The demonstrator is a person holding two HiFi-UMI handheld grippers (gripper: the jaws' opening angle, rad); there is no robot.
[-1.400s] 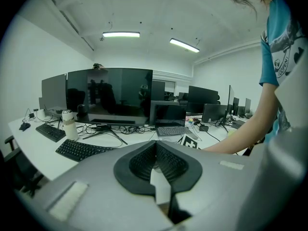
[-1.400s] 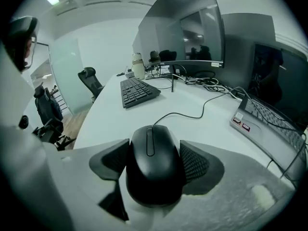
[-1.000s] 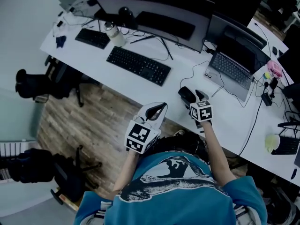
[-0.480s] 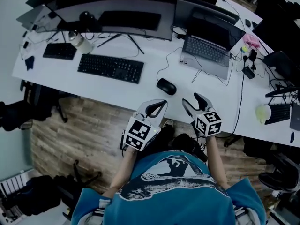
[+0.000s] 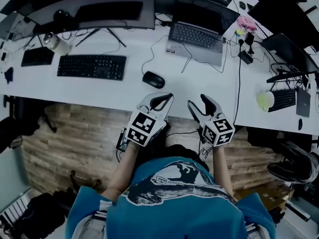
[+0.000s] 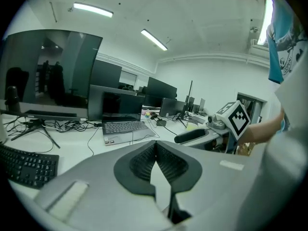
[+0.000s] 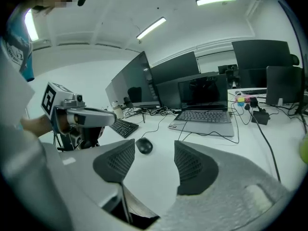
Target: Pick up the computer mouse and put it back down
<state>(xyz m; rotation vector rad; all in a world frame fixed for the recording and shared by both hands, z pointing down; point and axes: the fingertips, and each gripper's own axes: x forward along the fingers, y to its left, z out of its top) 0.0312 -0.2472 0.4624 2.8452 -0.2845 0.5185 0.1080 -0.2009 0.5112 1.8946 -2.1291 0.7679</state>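
The black computer mouse lies on the white desk, a short way in from its front edge; it also shows in the right gripper view. My left gripper hovers at the desk's front edge just near of the mouse, shut with nothing in it. My right gripper hangs to the right of it, also by the front edge. Its jaws stand apart and are closing, with nothing between them. The mouse sits beyond them, untouched.
A black keyboard lies left of the mouse, with an open laptop behind it to the right. A wide monitor and a bottle stand at the back. Cables cross the desk. A yellow-green cup sits far right.
My right gripper has drawn back from the mouse toward the desk's front edge, leaving the mouse lying on the desk. Its jaws have narrowed. The left gripper shifted along with it.
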